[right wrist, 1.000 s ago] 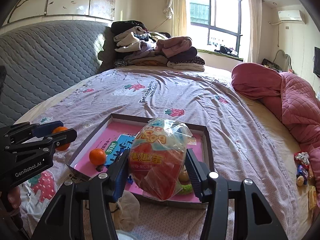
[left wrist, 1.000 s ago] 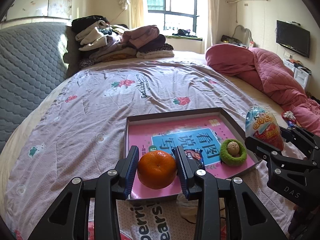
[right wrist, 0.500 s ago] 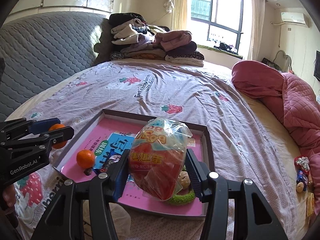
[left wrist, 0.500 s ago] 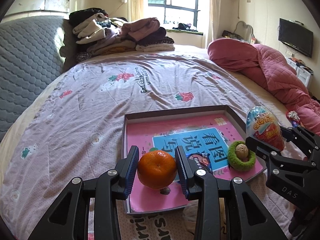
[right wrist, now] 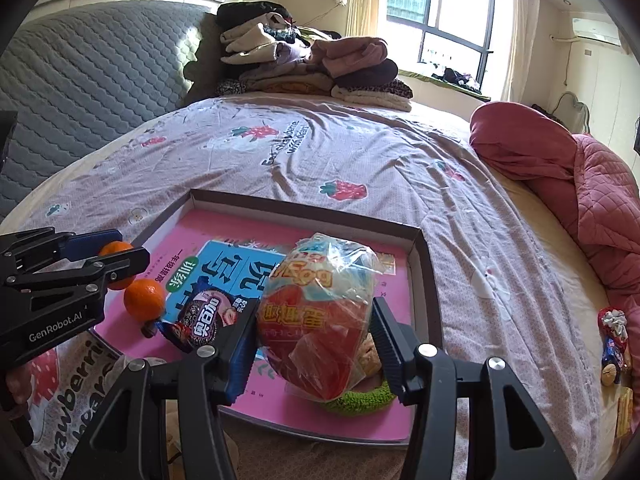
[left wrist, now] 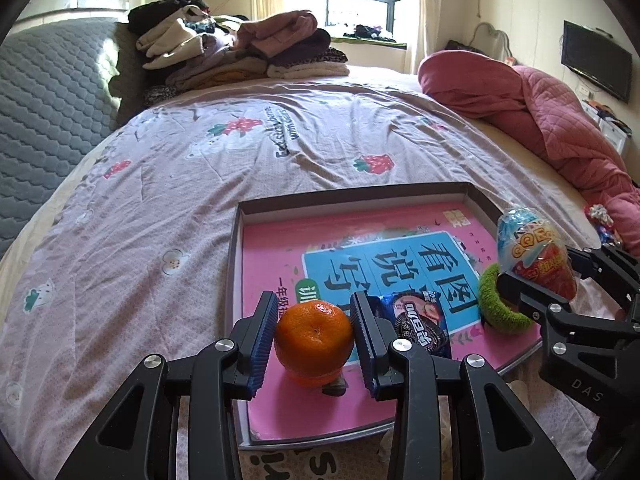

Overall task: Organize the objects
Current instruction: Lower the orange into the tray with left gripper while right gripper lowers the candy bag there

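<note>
The left tongs (left wrist: pixel 314 334) stay clenched on an orange (left wrist: pixel 313 336), now farther in over the tray (left wrist: pixel 236 240) than 1 second ago, above a second orange (right wrist: pixel 144 300). The right tongs (right wrist: pixel 314 338) still grasp the wrapped egg-shaped snack (right wrist: pixel 320 320), now lower above the green ring (right wrist: pixel 356 398). A cookie packet (right wrist: pixel 204 324) has come into full view.
</note>
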Demonstrator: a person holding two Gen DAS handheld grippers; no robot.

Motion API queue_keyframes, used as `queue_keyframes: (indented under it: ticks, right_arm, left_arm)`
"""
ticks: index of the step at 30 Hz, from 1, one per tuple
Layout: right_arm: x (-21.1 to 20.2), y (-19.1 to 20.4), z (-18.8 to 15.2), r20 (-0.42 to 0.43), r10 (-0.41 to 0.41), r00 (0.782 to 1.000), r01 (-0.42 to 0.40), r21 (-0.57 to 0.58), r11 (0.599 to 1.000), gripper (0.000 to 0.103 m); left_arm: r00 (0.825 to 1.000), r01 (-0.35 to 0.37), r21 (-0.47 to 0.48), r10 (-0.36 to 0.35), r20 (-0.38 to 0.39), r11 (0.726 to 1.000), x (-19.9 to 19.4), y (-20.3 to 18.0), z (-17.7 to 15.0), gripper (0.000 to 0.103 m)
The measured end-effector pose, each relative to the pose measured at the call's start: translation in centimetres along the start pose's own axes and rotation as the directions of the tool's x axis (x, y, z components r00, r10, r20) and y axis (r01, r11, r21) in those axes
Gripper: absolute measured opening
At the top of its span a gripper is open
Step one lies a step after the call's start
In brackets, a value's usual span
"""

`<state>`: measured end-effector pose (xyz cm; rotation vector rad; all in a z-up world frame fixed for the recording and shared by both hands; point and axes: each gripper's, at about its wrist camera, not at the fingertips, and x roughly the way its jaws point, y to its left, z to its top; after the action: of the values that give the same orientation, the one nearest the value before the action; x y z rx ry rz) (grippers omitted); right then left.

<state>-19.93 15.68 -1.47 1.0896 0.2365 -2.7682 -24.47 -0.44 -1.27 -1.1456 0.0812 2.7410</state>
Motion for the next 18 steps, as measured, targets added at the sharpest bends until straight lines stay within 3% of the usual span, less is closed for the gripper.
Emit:
queue_keyframes:
  ticks: [18]
  right_arm:
    - [2.2,0.9,-1.2,-0.074,0.022,0.997,-0.026,-0.054,0.998,0.054]
  left_arm:
    - [0.999,0.033,0.080,-0.032,-0.011,0.996,1.5,-2.8,-0.8,0.038]
